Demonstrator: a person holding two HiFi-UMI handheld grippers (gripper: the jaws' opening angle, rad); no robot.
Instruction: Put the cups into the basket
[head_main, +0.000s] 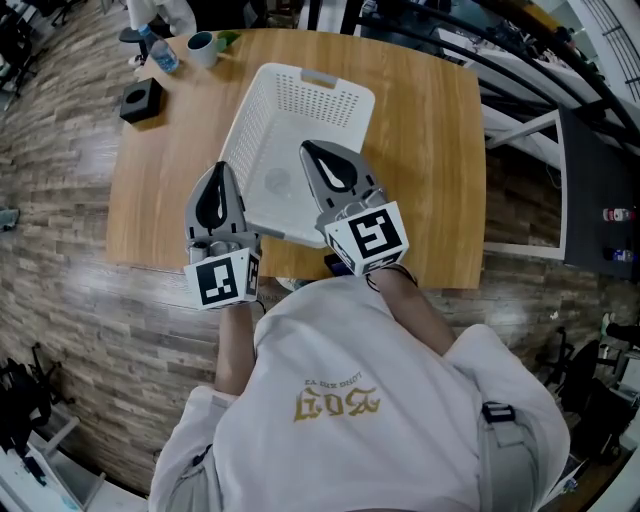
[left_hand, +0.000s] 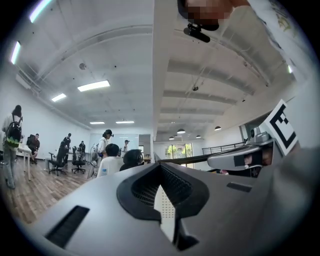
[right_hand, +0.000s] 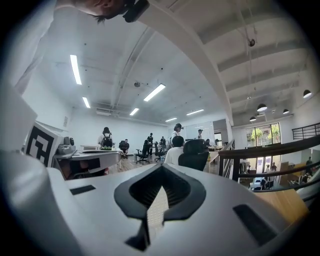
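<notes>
A white perforated basket (head_main: 262, 110) lies empty in the middle of the wooden table (head_main: 430, 150). One cup (head_main: 203, 47), pale with a dark inside, stands at the table's far left corner, well away from both grippers. My left gripper (head_main: 220, 176) is held near my chest over the table's near edge, left of the basket, jaws together and empty. My right gripper (head_main: 318, 156) hovers over the basket's near end, also shut on nothing. Both gripper views look out over the room, not at the table: the left gripper (left_hand: 162, 189) and the right gripper (right_hand: 159, 194) each show closed jaws.
A water bottle (head_main: 160, 52) stands beside the cup and a small black box (head_main: 142, 100) sits near the table's left edge. A white metal frame (head_main: 520, 130) stands to the table's right. People and office chairs (right_hand: 192, 155) fill the far room.
</notes>
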